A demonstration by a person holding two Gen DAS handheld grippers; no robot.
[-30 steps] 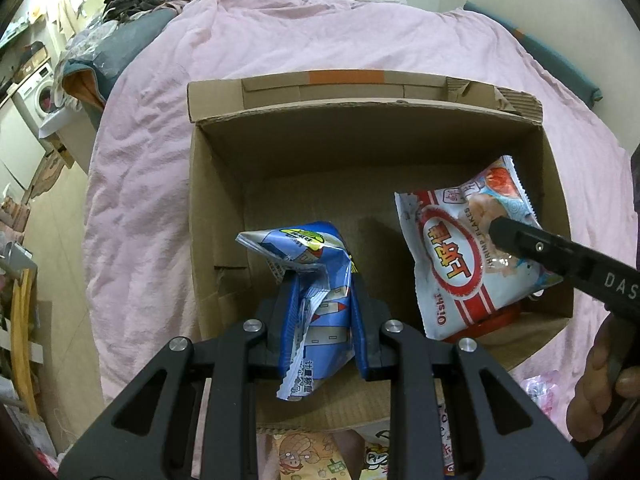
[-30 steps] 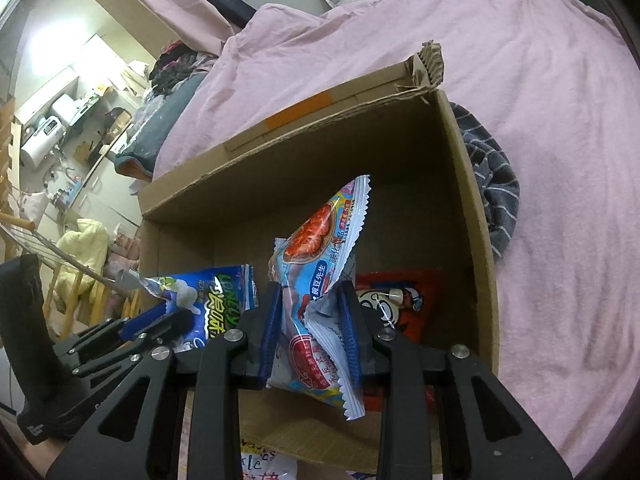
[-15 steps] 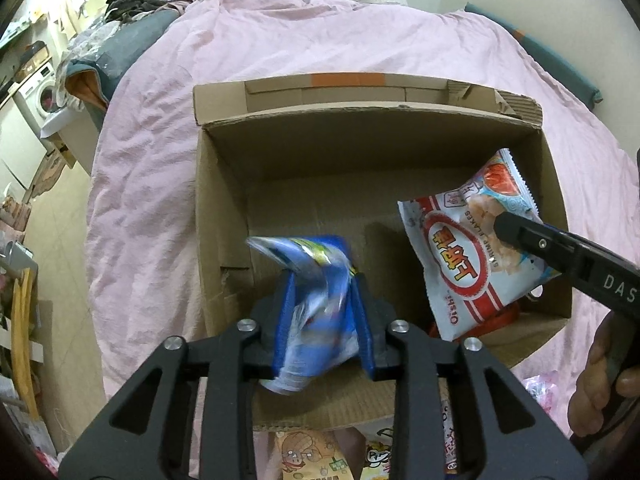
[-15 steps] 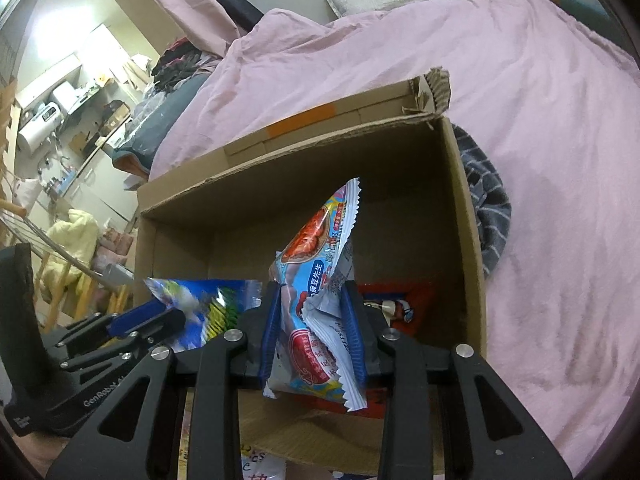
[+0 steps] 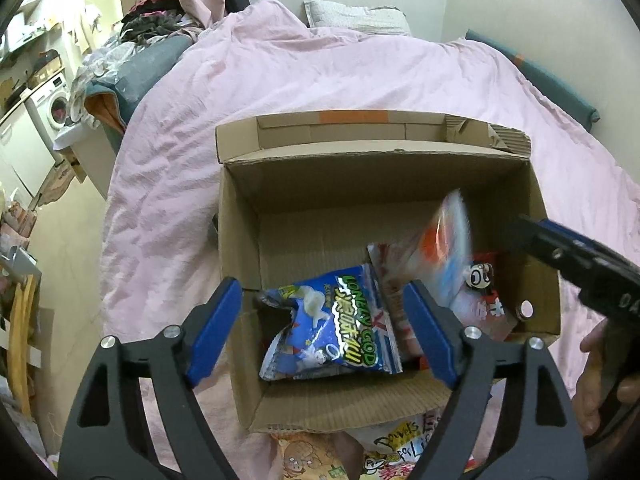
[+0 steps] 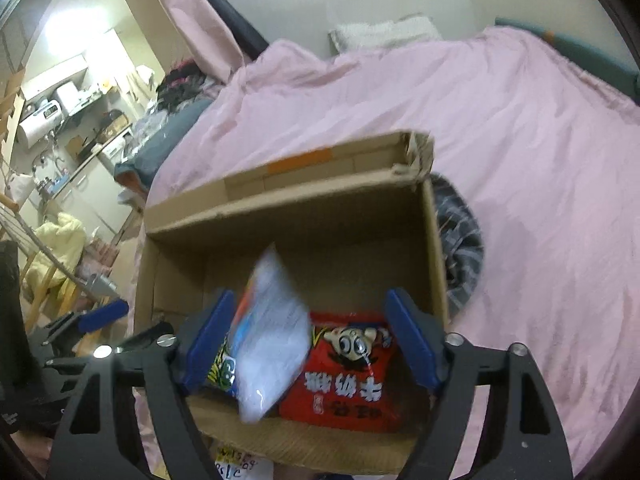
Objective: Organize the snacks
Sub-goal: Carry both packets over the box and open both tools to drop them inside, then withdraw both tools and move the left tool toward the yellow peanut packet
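Observation:
An open cardboard box (image 5: 376,156) (image 6: 320,216) sits on a pink duvet. My left gripper (image 5: 324,332) hovers over its near left part, jaws opening and wide apart. A blue snack bag (image 5: 336,328) lies loose on the box floor between them, touched by neither pad. My right gripper (image 6: 310,340) is over the near right part, its jaws also opening. A white and red bag (image 6: 272,332) (image 5: 440,248), blurred, tips free between them. Beneath it lies a red bag with a cartoon face (image 6: 348,368) (image 5: 484,292). The blue bag's edge (image 6: 222,372) shows at the left pad.
More snack packets (image 5: 392,444) lie on the bed before the box's near wall. A grey striped cloth (image 6: 460,248) sits against the box's right side. A hand (image 5: 600,360) holds the right gripper's handle. The bed's left edge drops to a floor with a washing machine (image 5: 52,104).
Both grippers have opened and let go of their bags. The blue bag has dropped flat onto the box floor. The white and red bag is falling, blurred. The right gripper has risen slightly.

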